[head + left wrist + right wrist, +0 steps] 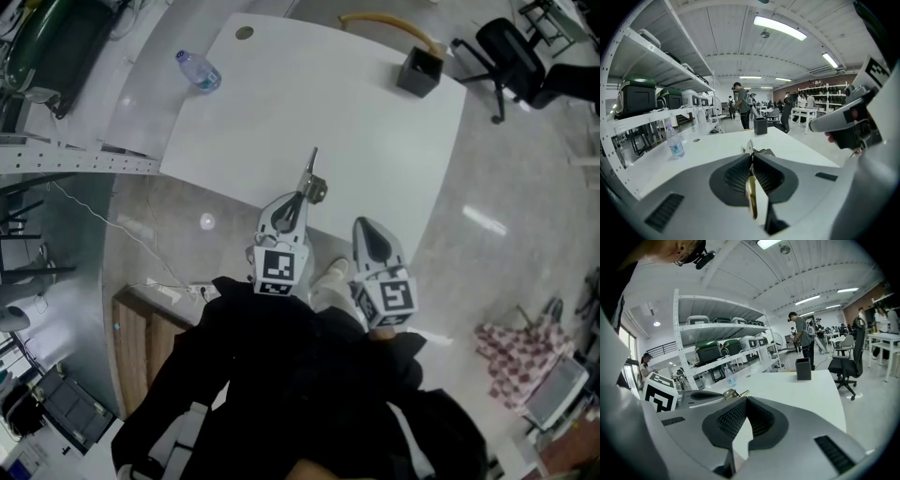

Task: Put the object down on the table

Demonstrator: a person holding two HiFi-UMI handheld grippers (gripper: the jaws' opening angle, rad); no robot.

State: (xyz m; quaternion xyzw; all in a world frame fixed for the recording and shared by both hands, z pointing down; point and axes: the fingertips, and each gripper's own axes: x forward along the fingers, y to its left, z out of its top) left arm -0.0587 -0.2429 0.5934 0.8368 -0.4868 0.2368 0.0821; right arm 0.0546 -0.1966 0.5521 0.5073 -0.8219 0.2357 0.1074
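— Metal object [310,180], thin and silvery, brass-toned near the grip. Where is it?
— In the left gripper [292,204]. In the left gripper view the jaws are closed on its flat end, and the rest sticks out forward past the tips. It's over the near edge of the white table [375,141].
— Touching the table?
— Can't tell for sure. It looks to be in the air just above the surface, so I'd call the put-down not yet done.
— Why held by the end like that?
— My guess is the long part stays free, so it can go flat on the top first and the jaws let go last.
— Right gripper [366,227]?
— Jaws together with nothing between them, per the right gripper view. It hangs just beside the left one at the table edge, apparently idle and out of the way.
— Anything in the drop zone?
— No. The water bottle [198,71] and the black holder [419,71] both sit at the far side, well apart from the object.
— Risk?
— It's so near the edge that a sloppy release could tip it off; I'd reach further in.
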